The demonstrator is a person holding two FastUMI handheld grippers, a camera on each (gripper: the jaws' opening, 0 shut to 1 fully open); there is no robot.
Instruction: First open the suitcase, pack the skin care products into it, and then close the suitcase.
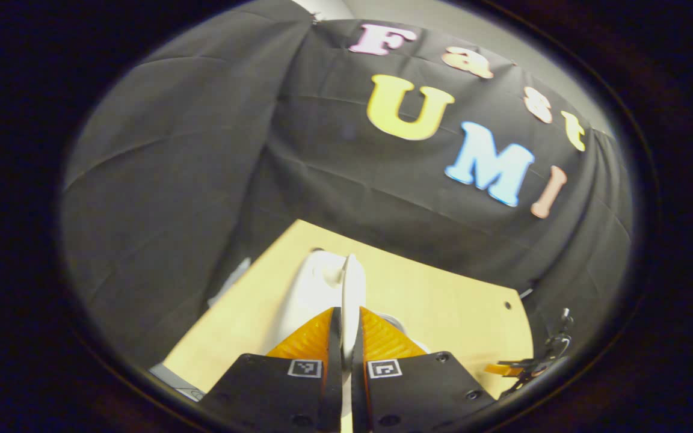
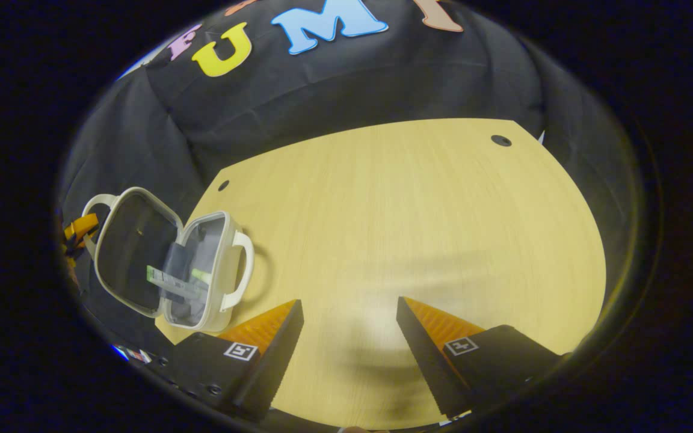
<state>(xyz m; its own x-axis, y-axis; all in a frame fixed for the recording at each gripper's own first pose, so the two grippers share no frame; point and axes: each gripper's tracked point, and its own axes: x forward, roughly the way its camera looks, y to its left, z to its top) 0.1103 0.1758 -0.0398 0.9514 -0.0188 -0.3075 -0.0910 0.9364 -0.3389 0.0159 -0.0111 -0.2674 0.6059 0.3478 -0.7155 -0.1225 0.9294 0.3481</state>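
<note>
**Suitcase lid pinched at table's edge**

At the lower centre of the left gripper view, the left gripper [image 1: 347,325] is closed on the thin edge of the suitcase [image 1: 322,288] lid. In the right gripper view, the open suitcase [image 2: 169,258] sits at the left of the table [image 2: 412,210], skin care products [image 2: 172,282] inside; the right gripper [image 2: 349,313] hangs wide open, holding nothing.

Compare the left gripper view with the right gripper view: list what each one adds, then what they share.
Left gripper view: the left claw shut on the thin white rim of the suitcase, seen edge-on and close.
Right gripper view: the right claw open above the table, the suitcase lying open, skin care products inside.
Both: the wooden table and the black cloth wall.
</note>
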